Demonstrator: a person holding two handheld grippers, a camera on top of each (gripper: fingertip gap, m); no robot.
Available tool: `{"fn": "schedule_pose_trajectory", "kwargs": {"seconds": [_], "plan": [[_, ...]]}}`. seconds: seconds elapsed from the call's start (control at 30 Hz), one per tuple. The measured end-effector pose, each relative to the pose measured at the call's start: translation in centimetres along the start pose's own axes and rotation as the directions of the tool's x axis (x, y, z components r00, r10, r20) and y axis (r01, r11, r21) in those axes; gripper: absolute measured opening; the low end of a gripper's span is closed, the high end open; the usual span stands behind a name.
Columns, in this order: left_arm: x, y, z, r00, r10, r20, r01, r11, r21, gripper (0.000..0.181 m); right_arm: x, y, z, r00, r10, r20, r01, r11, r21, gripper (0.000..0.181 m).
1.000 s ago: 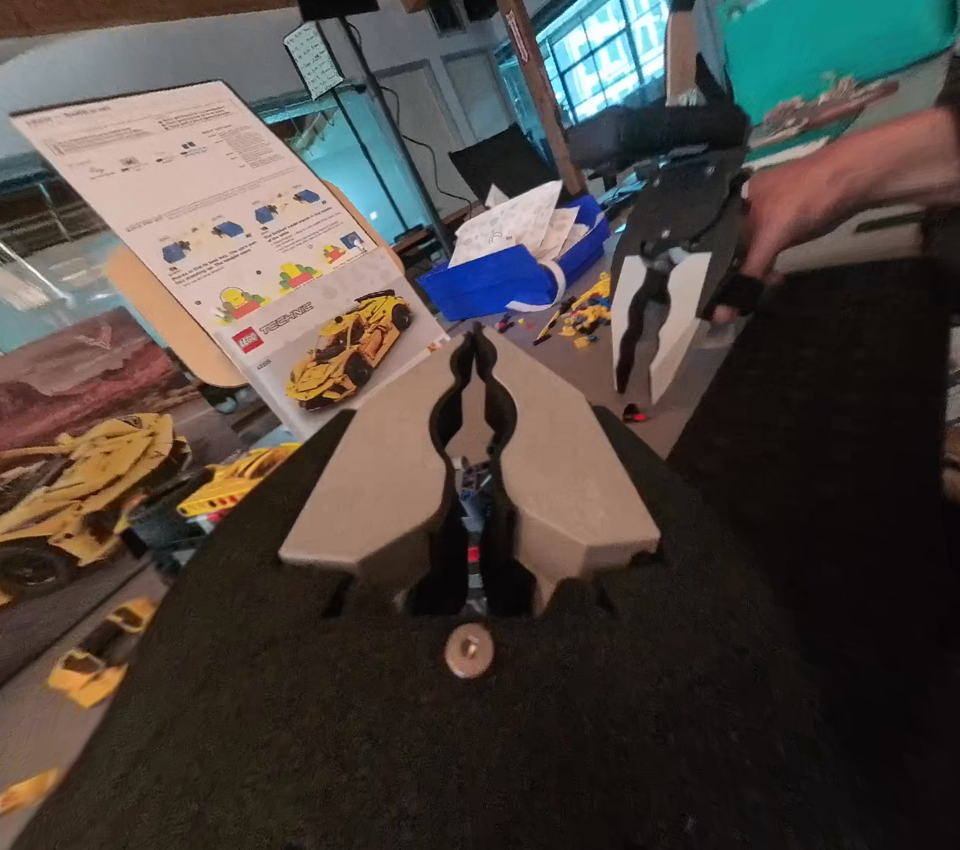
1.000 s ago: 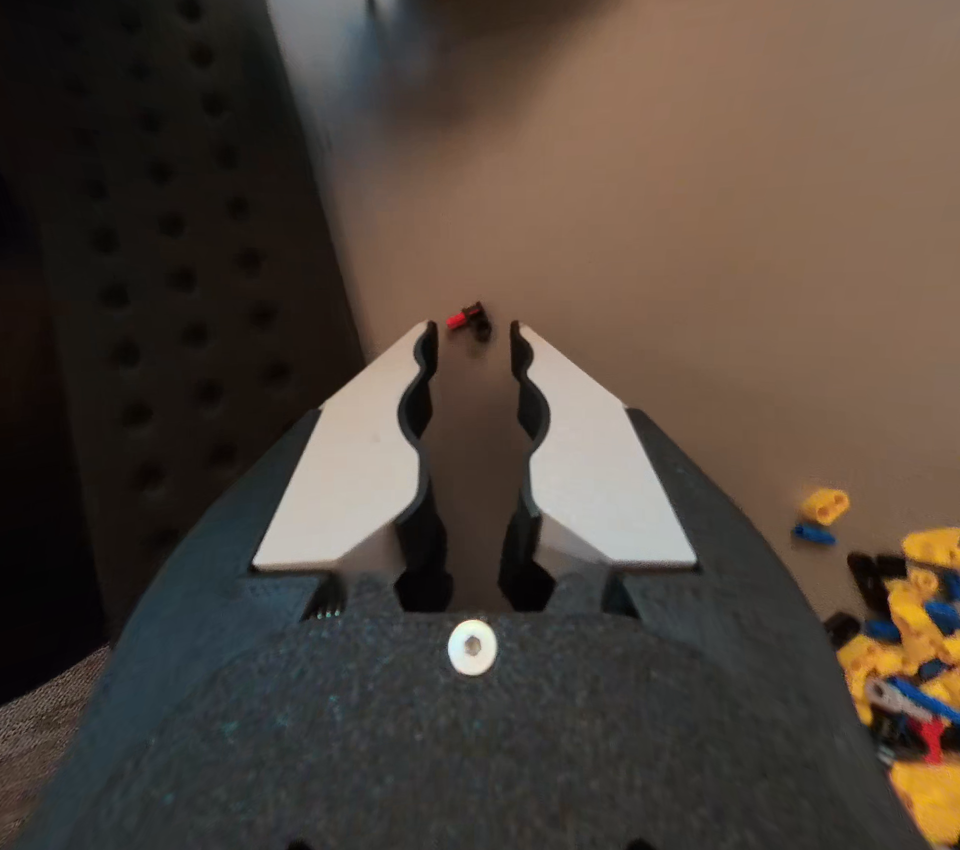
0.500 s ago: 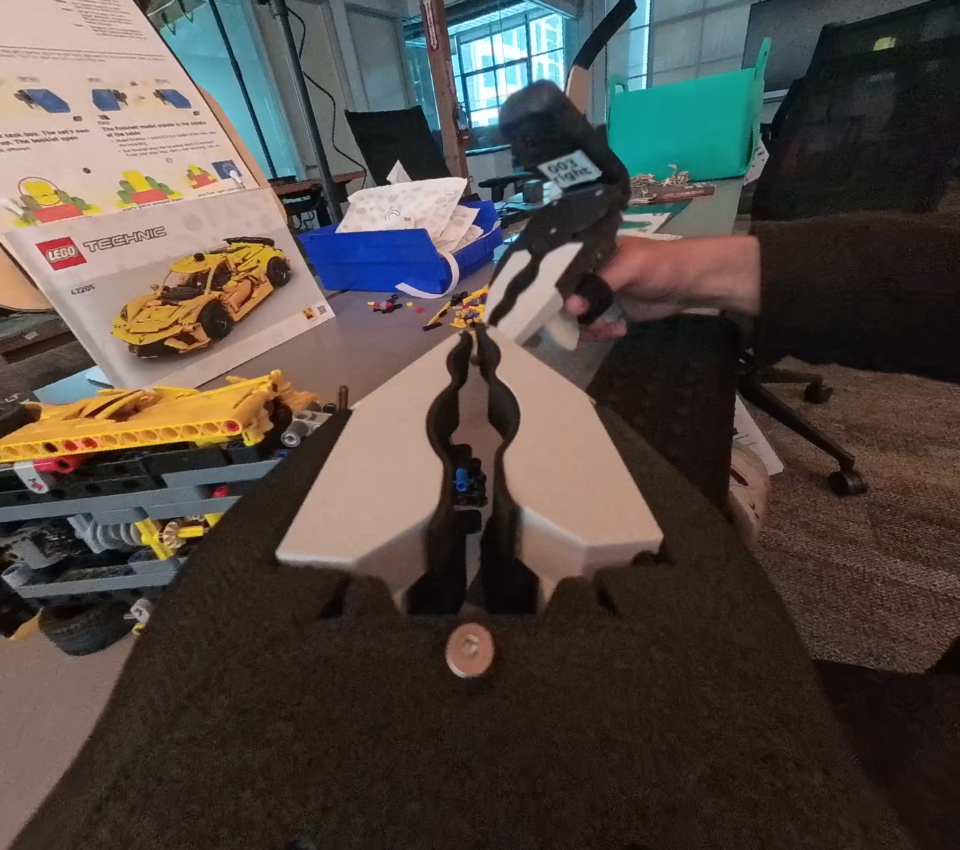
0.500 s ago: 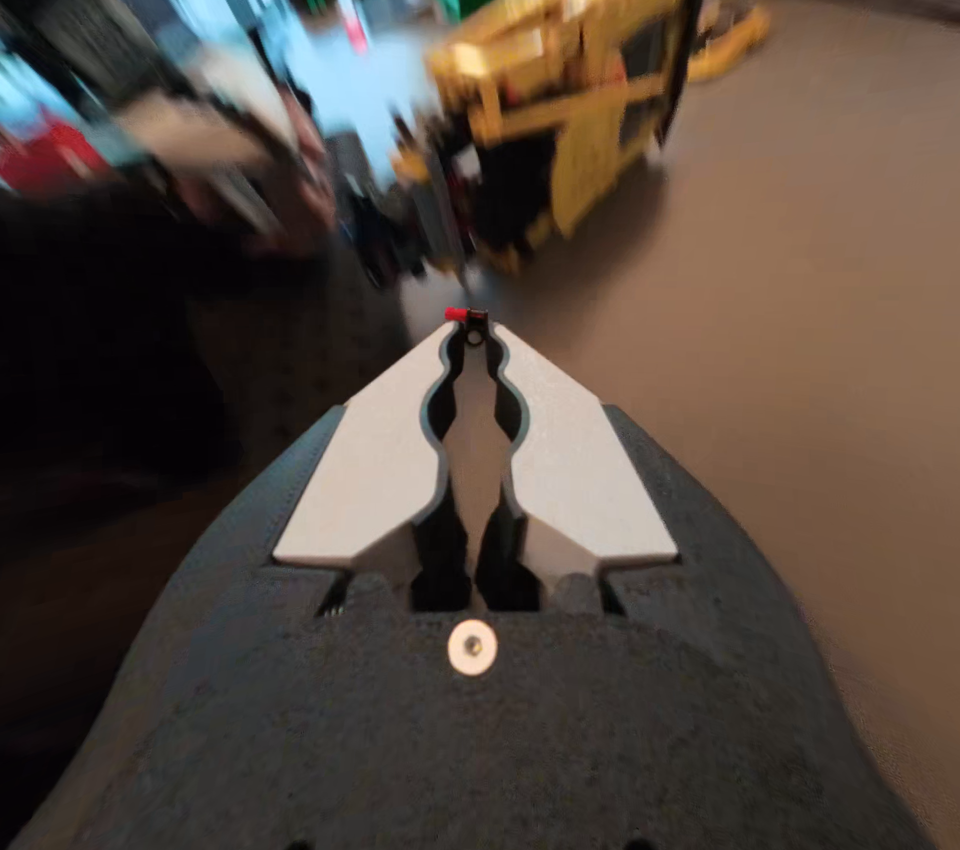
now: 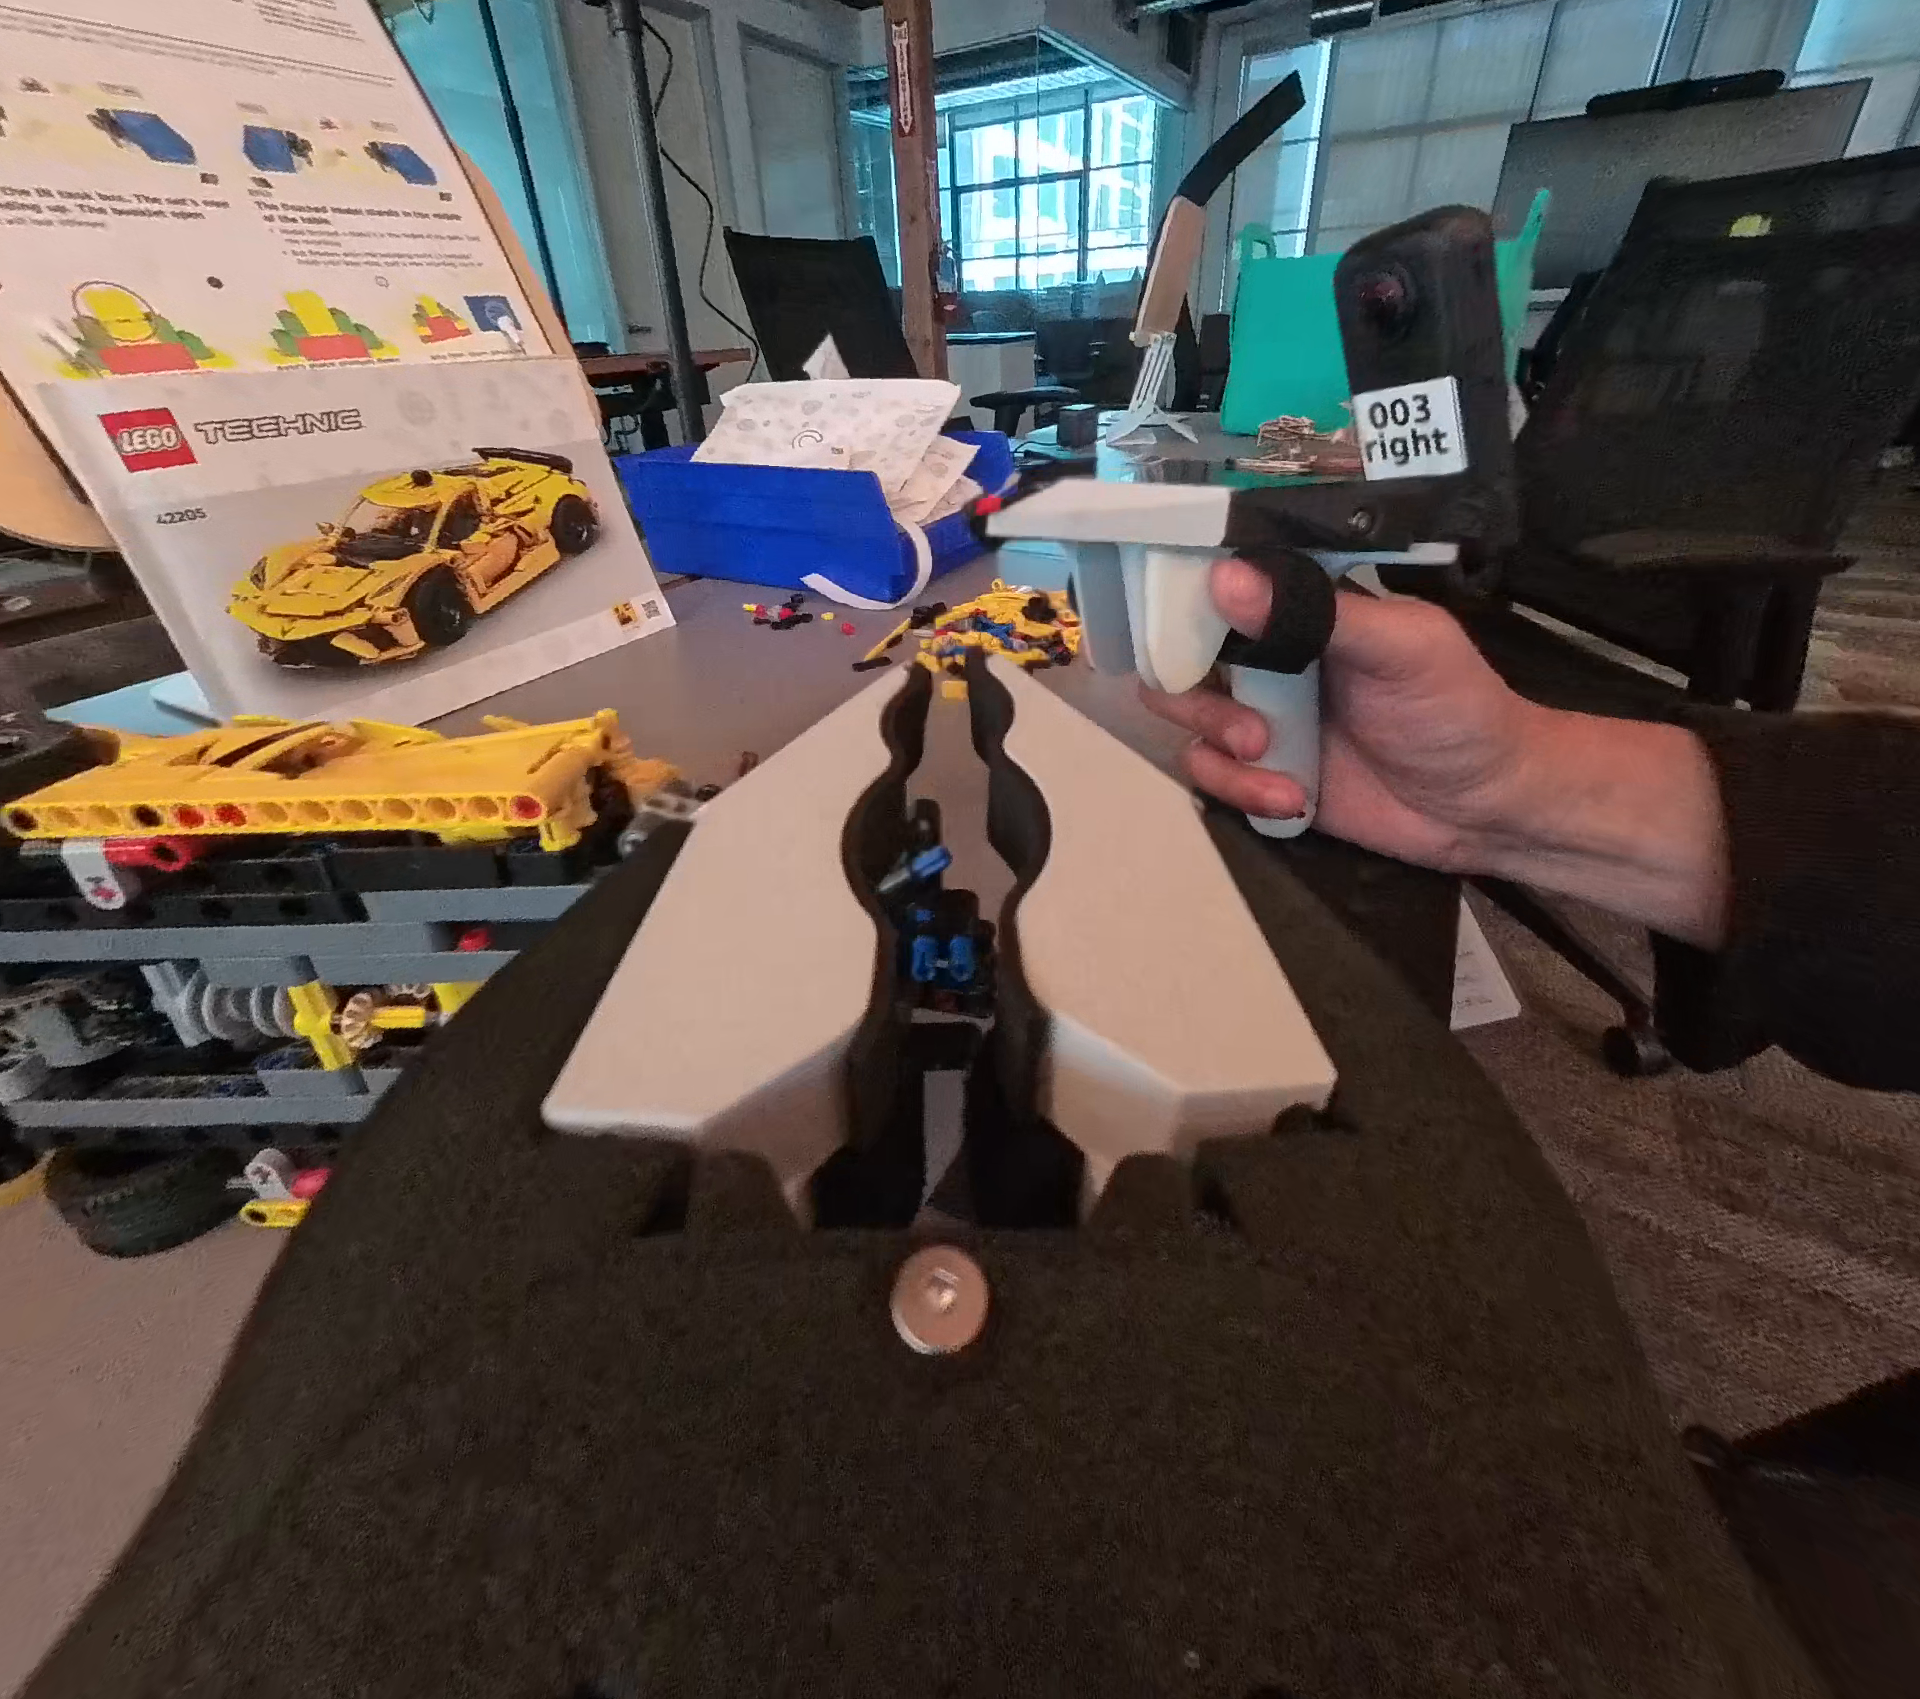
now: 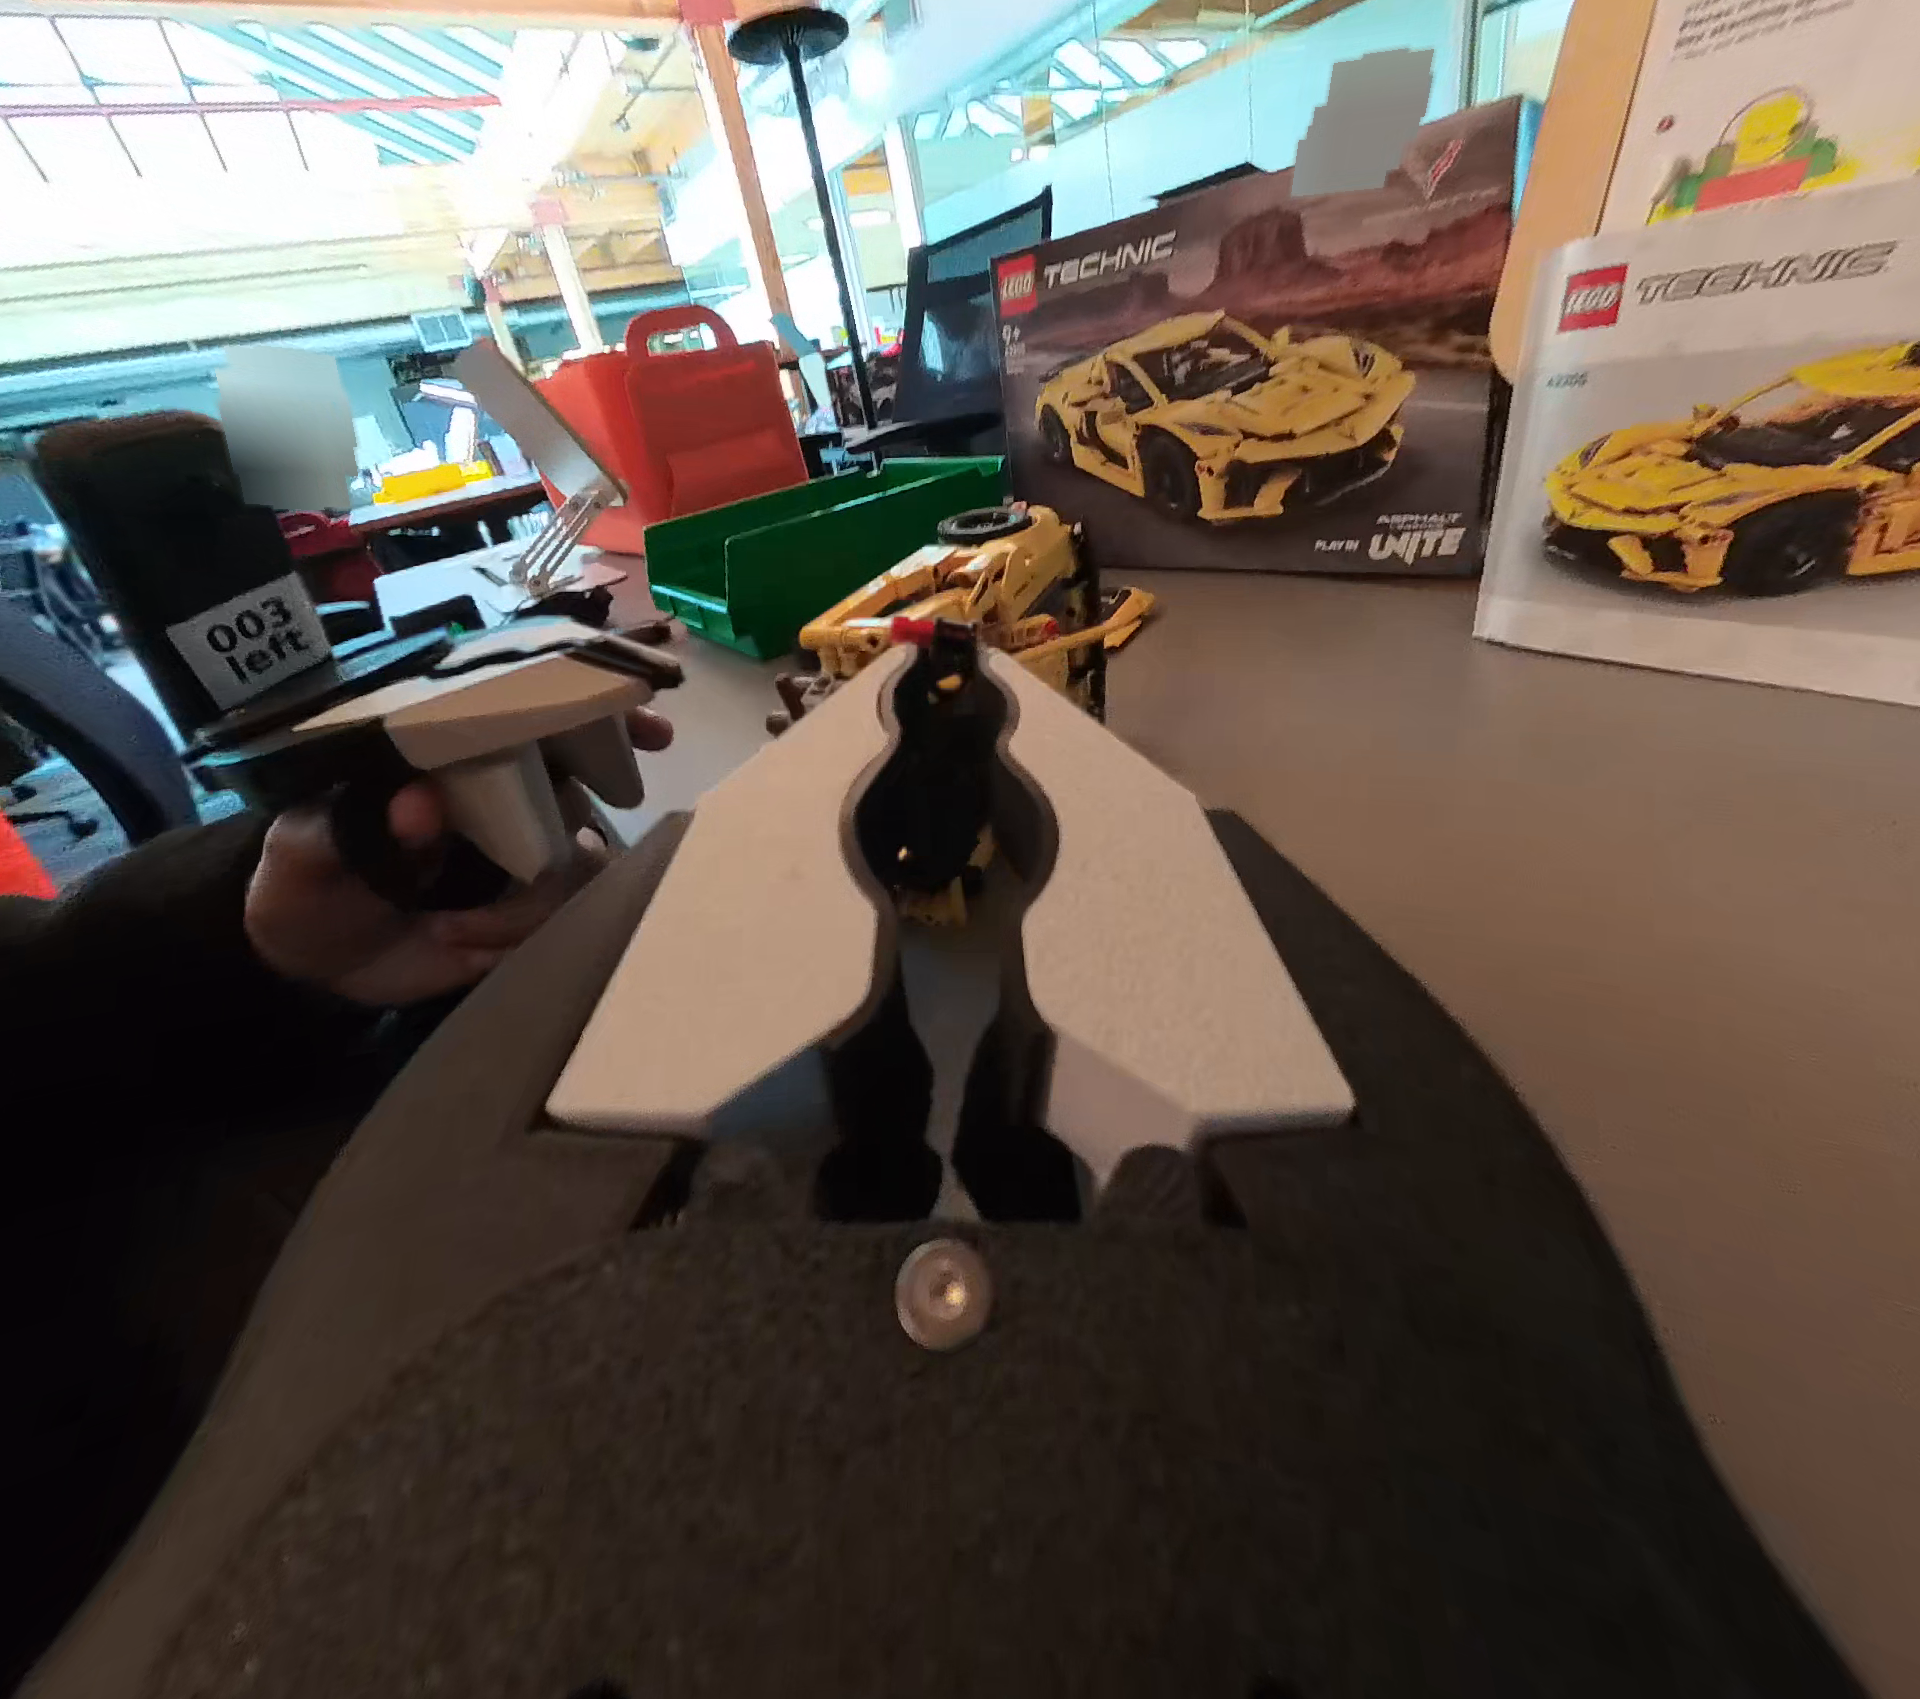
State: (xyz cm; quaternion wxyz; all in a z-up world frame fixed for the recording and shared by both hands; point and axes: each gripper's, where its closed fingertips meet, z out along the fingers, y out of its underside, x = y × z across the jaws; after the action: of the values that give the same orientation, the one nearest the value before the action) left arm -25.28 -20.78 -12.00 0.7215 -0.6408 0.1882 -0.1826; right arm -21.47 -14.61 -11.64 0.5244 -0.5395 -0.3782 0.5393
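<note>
Pinching: right gripper [image 6: 940,664], red-tipped pin [image 6: 933,637]; left gripper [image 5: 948,691], blue-black piece [image 5: 940,934]; papers [image 5: 842,428] in blue bin [image 5: 769,535].

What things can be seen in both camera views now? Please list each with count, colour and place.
model car: one, yellow and black, part-built, on table.
loose bricks: one pile, mostly yellow, mid-table.
blue bin: one, holding white paper bags.
green bin: one, behind the car.
booklet: one, white, propped upright.
box: one, dark, standing on the table.
table: one, grey.
red and black pin: one, at right gripper's tips.
blue and black piece: one, between left gripper's fingers.
left gripper: closed on that piece.
right gripper: closed on the pin.
</note>
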Motion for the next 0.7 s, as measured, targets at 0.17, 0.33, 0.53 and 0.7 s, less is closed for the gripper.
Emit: {"fn": "schedule_pose_trajectory", "kwargs": {"seconds": [0.17, 0.33, 0.53, 0.7], "plan": [[-0.9, 0.1, -0.9, 0.999, 0.025, 0.044, -0.024, 0.999, -0.022, 0.01, -0.7, 1.1, 0.8, 0.999, -0.011, 0.039, 0.014, 0.998, -0.068, 0.006], [-6.5, 0.9, -4.1, 0.965, 0.046, 0.259, -0.016, 0.993, -0.115, 0.012, -2.0, 3.7, 1.9, 0.995, -0.055, 0.084, 0.073, 0.971, -0.23, 0.006], [-11.9, 9.6, -8.2, 0.943, 0.116, 0.312, 0.118, 0.76, -0.639, 0.026, -1.4, 10.2, 3.7, 0.991, -0.126, 0.049, 0.13, 0.782, -0.609, 0.007], [-7.7, 10.4, -4.4, 0.999, -0.042, 0.009, 0.037, 0.732, -0.68, 0.028, 1.7, 9.7, 7.2, 0.998, -0.051, -0.041, 0.015, 0.784, -0.62, 0.007]]}}
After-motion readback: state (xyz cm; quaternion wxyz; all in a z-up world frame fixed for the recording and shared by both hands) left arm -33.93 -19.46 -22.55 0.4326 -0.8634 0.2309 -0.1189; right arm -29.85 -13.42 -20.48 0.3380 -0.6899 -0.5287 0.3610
